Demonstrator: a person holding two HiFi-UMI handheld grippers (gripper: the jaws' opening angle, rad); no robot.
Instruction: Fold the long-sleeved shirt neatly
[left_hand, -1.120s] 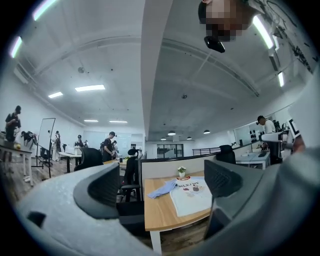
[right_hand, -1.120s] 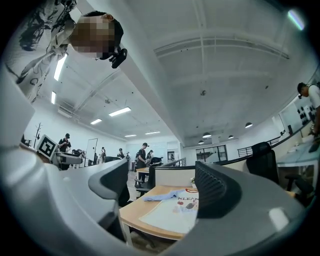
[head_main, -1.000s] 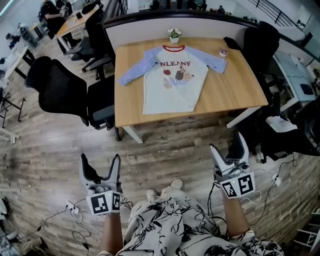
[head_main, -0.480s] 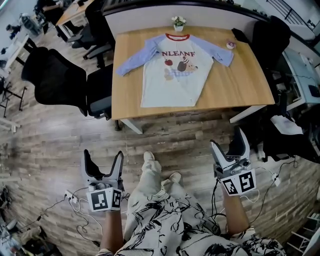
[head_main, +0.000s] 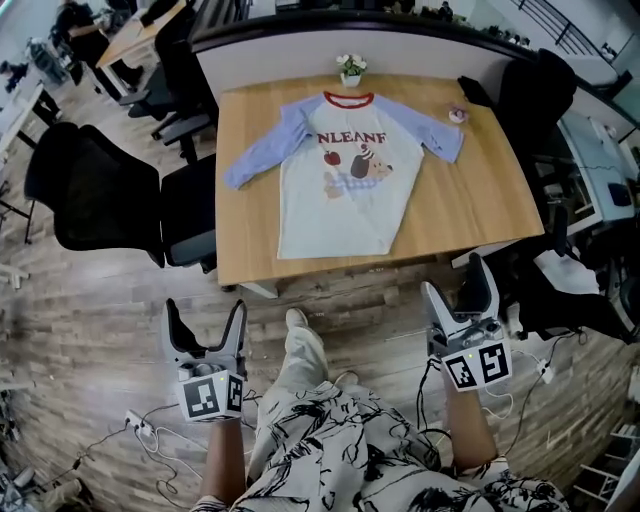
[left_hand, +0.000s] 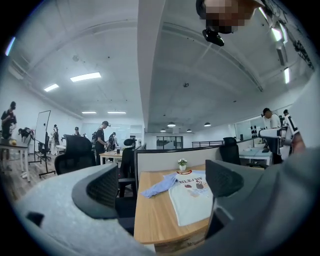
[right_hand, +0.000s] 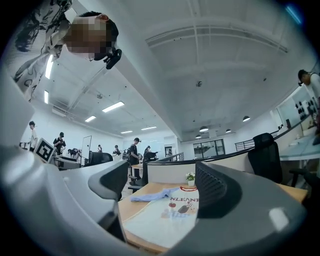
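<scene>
A long-sleeved shirt (head_main: 345, 175) with a white body, blue sleeves and a red collar lies flat and face up on the wooden table (head_main: 480, 200). It also shows ahead as the shirt (left_hand: 192, 192) in the left gripper view and the shirt (right_hand: 167, 215) in the right gripper view. My left gripper (head_main: 205, 317) and right gripper (head_main: 455, 292) hang over the floor, well short of the table's near edge. Both stand open and hold nothing.
A small potted plant (head_main: 349, 69) stands at the table's far edge, a small pink object (head_main: 457, 115) at its far right. Black office chairs (head_main: 110, 195) stand left of the table, another chair (head_main: 530, 85) to the right. Cables (head_main: 150, 440) lie on the wooden floor.
I have stepped closer, so the table sits nearer in view. Both grippers stay open, held low in front of me.
</scene>
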